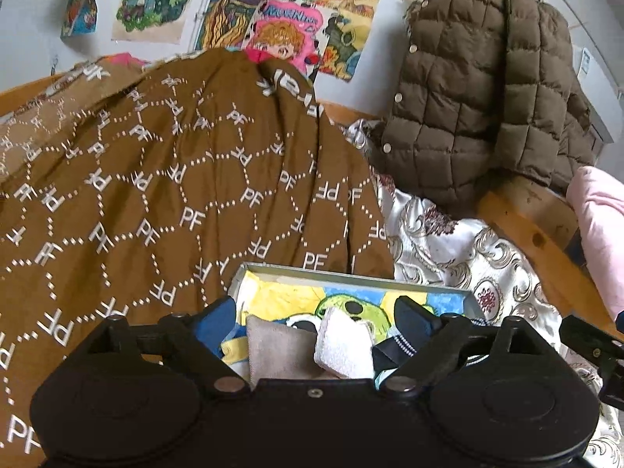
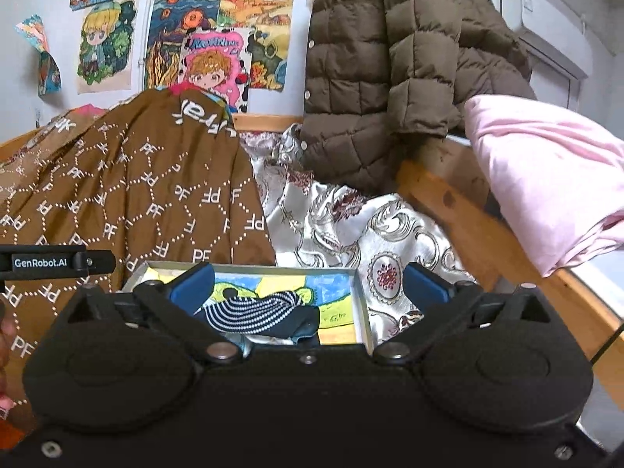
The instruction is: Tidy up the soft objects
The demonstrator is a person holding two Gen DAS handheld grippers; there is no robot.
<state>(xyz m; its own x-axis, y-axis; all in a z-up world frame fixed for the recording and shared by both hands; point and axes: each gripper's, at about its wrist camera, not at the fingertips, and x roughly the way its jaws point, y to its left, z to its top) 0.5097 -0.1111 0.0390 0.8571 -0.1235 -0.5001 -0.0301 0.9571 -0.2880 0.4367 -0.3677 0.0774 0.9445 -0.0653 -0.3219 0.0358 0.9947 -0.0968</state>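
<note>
A shallow box with a cartoon-printed floor is seen on the bed, resting on a silvery patterned sheet and just beside a brown blanket at its 9 o'clock. Inside it, 3 small soft pieces are visible in the left wrist view: a grey folded cloth, a white towelling piece touching it, and a navy striped sock toward 3 o'clock. The same striped sock lies loosely bunched in the right wrist view, not folded flat.

The left gripper is held over the box with its jaws spread, the grey cloth and white piece lying between them without being pinched. The right gripper hovers over the box as well, jaws spread wide and empty, the sock between them.

The packing step appears to be in hand: small items are being arranged in the box. The next move would probably call for 1 gripper to be lowered and closed on the crumpled sock so that it can be straightened beside the others. A quilted coat at 12 o'clock and a pink folded cloth at 2 o'clock lie well apart, untouched.
</note>
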